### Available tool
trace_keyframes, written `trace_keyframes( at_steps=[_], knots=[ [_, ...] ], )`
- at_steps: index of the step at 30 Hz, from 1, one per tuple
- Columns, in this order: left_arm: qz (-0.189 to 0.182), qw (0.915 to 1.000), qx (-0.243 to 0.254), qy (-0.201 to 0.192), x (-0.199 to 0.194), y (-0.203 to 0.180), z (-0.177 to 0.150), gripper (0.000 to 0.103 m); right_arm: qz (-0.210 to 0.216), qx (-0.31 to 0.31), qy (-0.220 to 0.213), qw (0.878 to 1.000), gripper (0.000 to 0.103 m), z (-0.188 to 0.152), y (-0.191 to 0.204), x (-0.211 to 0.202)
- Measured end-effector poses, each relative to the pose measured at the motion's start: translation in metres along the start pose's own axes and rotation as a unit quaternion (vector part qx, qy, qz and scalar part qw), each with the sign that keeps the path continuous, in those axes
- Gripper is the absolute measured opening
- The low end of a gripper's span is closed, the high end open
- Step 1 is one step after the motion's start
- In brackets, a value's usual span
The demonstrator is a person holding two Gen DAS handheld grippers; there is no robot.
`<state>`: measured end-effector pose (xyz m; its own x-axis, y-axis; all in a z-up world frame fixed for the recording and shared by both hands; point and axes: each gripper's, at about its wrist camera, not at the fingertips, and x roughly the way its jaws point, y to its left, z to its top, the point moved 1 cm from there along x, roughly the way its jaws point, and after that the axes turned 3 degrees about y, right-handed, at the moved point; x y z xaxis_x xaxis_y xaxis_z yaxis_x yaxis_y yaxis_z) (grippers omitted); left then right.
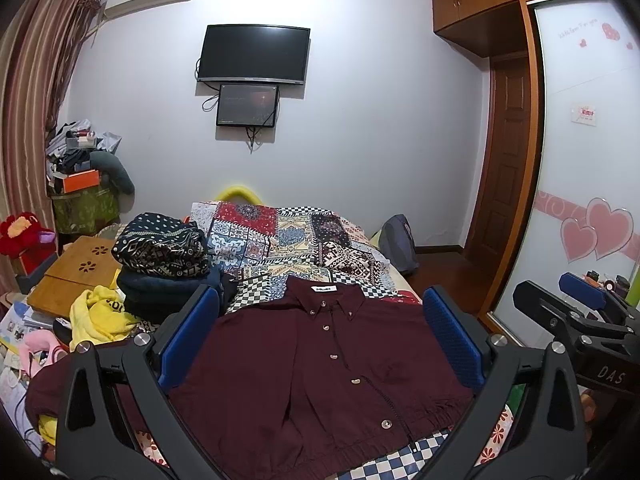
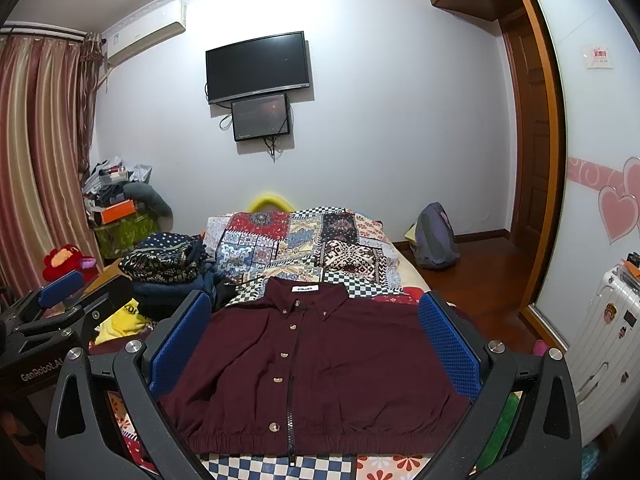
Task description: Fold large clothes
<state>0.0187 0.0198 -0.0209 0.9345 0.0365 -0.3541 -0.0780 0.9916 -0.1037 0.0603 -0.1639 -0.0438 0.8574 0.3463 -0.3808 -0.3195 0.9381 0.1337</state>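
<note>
A dark maroon button-up jacket [image 1: 320, 368] lies flat, front up, on the patchwork bedspread [image 1: 280, 232], collar away from me and elastic hem nearest. It also shows in the right wrist view [image 2: 320, 368]. My left gripper [image 1: 320, 340] is open and empty, held above the jacket with its blue pads either side of it. My right gripper [image 2: 316, 344] is open and empty too, hovering over the jacket. The right gripper appears at the right edge of the left wrist view [image 1: 580, 312]; the left gripper appears at the left edge of the right wrist view [image 2: 60, 300].
A stack of folded dark patterned clothes [image 1: 164, 264] and a yellow garment [image 1: 100, 316] lie at the bed's left. A wooden lap desk [image 1: 72, 272] is beside them. A grey backpack [image 2: 436, 240] sits on the floor right of the bed. A white suitcase [image 2: 604, 344] stands far right.
</note>
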Motion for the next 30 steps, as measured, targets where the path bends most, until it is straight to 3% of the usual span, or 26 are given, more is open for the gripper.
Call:
trace_keyframes(
  at_steps=[30],
  knots=[
    [0.0, 0.9999, -0.004, 0.01, 0.011, 0.007, 0.001, 0.103, 0.001, 0.005, 0.018, 1.0, 0.103, 0.001, -0.004, 0.014]
  ],
)
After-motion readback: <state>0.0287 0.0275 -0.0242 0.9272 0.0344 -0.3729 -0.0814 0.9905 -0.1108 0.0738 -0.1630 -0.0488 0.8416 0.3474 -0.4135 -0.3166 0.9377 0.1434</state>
